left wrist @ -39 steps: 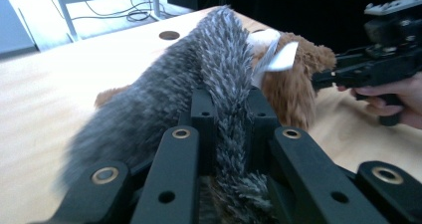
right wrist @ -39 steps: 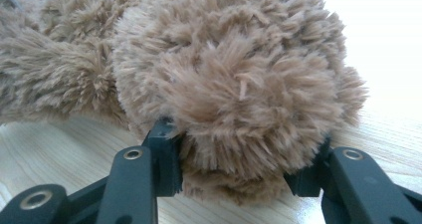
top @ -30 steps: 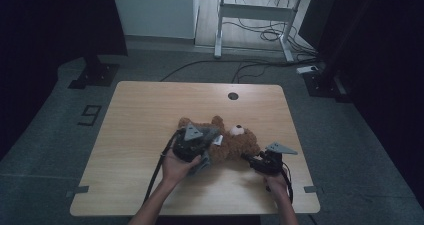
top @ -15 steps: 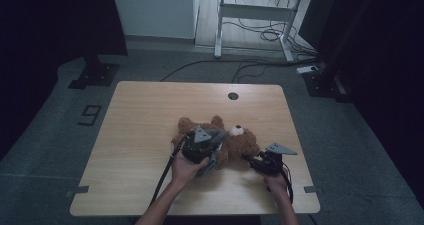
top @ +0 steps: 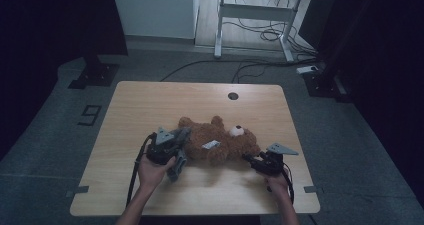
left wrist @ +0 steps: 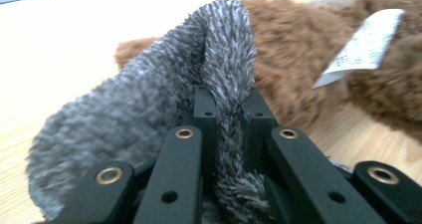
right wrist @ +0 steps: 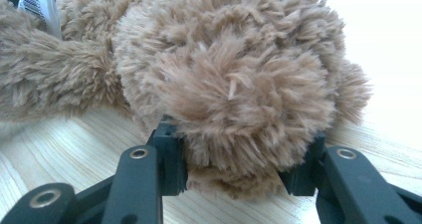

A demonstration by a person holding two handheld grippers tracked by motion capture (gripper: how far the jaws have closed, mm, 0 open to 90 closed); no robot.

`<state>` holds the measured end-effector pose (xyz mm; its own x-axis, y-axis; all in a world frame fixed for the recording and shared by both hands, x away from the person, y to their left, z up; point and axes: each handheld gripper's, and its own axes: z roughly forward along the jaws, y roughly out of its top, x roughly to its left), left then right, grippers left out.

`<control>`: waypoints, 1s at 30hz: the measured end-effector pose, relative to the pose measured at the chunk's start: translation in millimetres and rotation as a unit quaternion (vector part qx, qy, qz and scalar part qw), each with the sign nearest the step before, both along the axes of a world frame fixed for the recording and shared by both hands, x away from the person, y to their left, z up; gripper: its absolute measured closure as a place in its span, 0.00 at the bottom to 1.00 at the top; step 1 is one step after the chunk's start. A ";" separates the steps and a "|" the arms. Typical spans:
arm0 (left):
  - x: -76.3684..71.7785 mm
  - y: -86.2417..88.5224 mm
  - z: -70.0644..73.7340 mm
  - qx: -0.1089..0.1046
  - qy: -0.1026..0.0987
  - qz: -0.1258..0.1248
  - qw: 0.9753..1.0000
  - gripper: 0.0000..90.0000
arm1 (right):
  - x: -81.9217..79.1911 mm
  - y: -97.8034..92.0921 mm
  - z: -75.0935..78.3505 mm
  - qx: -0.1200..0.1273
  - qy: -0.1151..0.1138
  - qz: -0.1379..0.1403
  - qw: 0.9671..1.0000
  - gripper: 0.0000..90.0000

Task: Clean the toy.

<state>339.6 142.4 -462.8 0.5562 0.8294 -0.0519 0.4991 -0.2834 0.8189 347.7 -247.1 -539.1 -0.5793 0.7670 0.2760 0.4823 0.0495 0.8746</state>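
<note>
A brown teddy bear (top: 220,137) lies on its back in the middle of the wooden table (top: 150,105), with a white tag (top: 211,145) on its belly. My left gripper (top: 181,137) is at the bear's left end, shut on a fuzzy grey cloth (left wrist: 149,99) that folds up between the jaws (left wrist: 230,109). Part of that cloth (top: 176,168) hangs near the left hand. My right gripper (top: 250,159) is at the bear's right end. Its jaws (right wrist: 234,164) hold a rounded plush part of the bear (right wrist: 224,69) between them.
A round cable hole (top: 233,96) sits near the table's far edge. On the floor behind are a white desk frame (top: 250,10) and loose cables (top: 260,35). A "9" marking (top: 90,115) lies left of the table. Bare tabletop stretches to the far left.
My left gripper has pulled back leftward, toward the person, off the bear's body with the grey cloth in it. The right gripper and the bear have stayed put.
</note>
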 end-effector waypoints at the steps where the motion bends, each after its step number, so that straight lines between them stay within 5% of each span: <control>1: -0.5 2.0 1.5 -0.005 0.000 0.002 1.000 0.89 | 0.1 -0.5 0.0 0.000 0.001 0.001 1.000 0.60; 9: -6.0 -39.3 35.1 -0.018 -0.027 -0.058 0.998 0.89 | 1.0 -1.0 -0.8 0.007 0.004 -0.002 1.000 0.59; 17: 20.4 -94.4 13.1 0.015 0.002 -0.081 0.997 0.89 | 0.7 -1.8 -1.6 0.010 0.005 0.000 1.000 0.59; 23: 23.7 -84.4 6.5 0.001 0.012 -0.075 0.997 0.90 | 1.7 -2.9 -1.9 0.010 0.004 0.004 1.000 0.59; 28: 17.4 -63.8 8.7 0.022 0.005 -0.052 0.998 0.90 | 1.4 -3.4 -2.4 0.011 0.007 0.005 1.000 0.59; 30: 13.2 -51.3 9.3 0.048 -0.002 -0.040 0.998 0.90 | 1.3 -3.7 -2.8 0.012 0.007 0.005 1.000 0.58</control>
<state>352.8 91.0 -453.5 0.6203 0.7838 0.0280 0.4680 -0.3986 0.7888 349.0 -250.8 -541.9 -0.5835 0.7538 0.3020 0.4936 0.0339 0.8690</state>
